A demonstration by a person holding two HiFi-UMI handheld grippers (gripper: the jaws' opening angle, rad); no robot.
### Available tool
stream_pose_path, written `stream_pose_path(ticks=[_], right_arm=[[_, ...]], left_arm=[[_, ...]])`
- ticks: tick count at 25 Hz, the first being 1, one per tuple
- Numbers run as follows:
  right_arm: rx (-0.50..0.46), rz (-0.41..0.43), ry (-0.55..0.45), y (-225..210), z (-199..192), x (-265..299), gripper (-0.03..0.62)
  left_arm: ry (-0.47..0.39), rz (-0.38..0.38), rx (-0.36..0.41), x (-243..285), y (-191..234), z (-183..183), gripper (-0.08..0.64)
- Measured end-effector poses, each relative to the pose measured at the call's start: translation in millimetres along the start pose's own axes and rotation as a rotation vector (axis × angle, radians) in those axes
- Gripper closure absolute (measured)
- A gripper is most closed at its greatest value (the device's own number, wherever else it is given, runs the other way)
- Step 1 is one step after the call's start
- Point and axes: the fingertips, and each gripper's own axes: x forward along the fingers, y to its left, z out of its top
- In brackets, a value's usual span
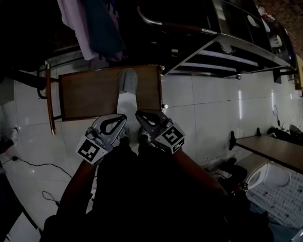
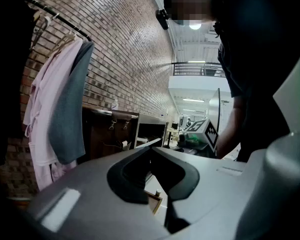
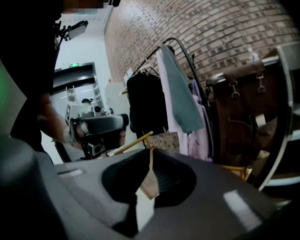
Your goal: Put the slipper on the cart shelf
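A slipper (image 1: 127, 87) with a grey toe and a pale sole lies lengthwise on a brown wooden board (image 1: 91, 92) on the white tiled floor. Its near end reaches down between my two grippers; I cannot tell if it touches them. My left gripper (image 1: 122, 119) and right gripper (image 1: 140, 115) are side by side close to my body. Both are shut with nothing between the pads. The left gripper (image 2: 151, 150) and right gripper (image 3: 150, 152) views show only closed jaws, a corner of the board and the room. A steel cart (image 1: 227, 52) with slatted shelves stands at the upper right.
A clothes rail with a pink robe (image 1: 73, 14) and a grey garment (image 2: 67, 109) hangs past the board, in front of a brick wall (image 3: 225, 24). A low table (image 1: 280, 153) and clutter sit at the right. Cables (image 1: 35, 166) run across the floor at the left.
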Motion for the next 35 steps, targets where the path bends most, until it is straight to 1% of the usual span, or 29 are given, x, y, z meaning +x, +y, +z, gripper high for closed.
stream_pose_path(ticks=[4,7,11,13,15,18,22,26,28,31,35], right_arm=[[0.088,-0.02,0.076,-29.1,-47.1,25.1,0.58],[0.181,-0.047,0.152,-49.1,-88.2,41.2,0.57],[0.352,-0.081,0.244,-74.2,-141.8,59.3,0.523],[0.395,-0.095,0.285,-81.9,-162.5,66.4,0.487],[0.439,-0.112,0.318,-88.8,-178.3,70.7,0.466],[0.499,-0.133,0.35,-96.9,-194.6,75.4,0.448],[0.575,-0.133,0.381,-100.6,-209.3,82.9,0.423],[0.601,-0.149,0.444,-105.3,-230.5,88.7,0.397],[0.617,-0.144,0.458,-104.8,-237.1,93.5,0.397],[0.67,-0.13,0.453,-101.9,-241.3,102.0,0.397],[0.708,-0.13,0.466,-102.2,-247.4,107.9,0.397]], left_arm=[[0.017,0.003,-0.004,4.0,17.2,-14.9,0.554],[0.02,0.002,-0.011,4.4,23.9,-21.3,0.552],[0.025,0.002,-0.028,3.8,30.5,-27.7,0.554],[0.031,0.002,-0.034,2.4,33.2,-31.2,0.554],[0.039,0.003,-0.043,1.4,36.4,-35.3,0.554],[0.046,0.005,-0.058,0.2,42.0,-39.9,0.554],[0.055,0.007,-0.071,-1.1,48.3,-43.7,0.554],[0.056,0.002,-0.079,-2.7,50.6,-45.9,0.552],[0.058,0.004,-0.089,-2.7,51.1,-48.6,0.551],[0.063,0.004,-0.102,-2.7,51.4,-53.7,0.551],[0.073,0.007,-0.12,-4.4,51.4,-59.7,0.551]])
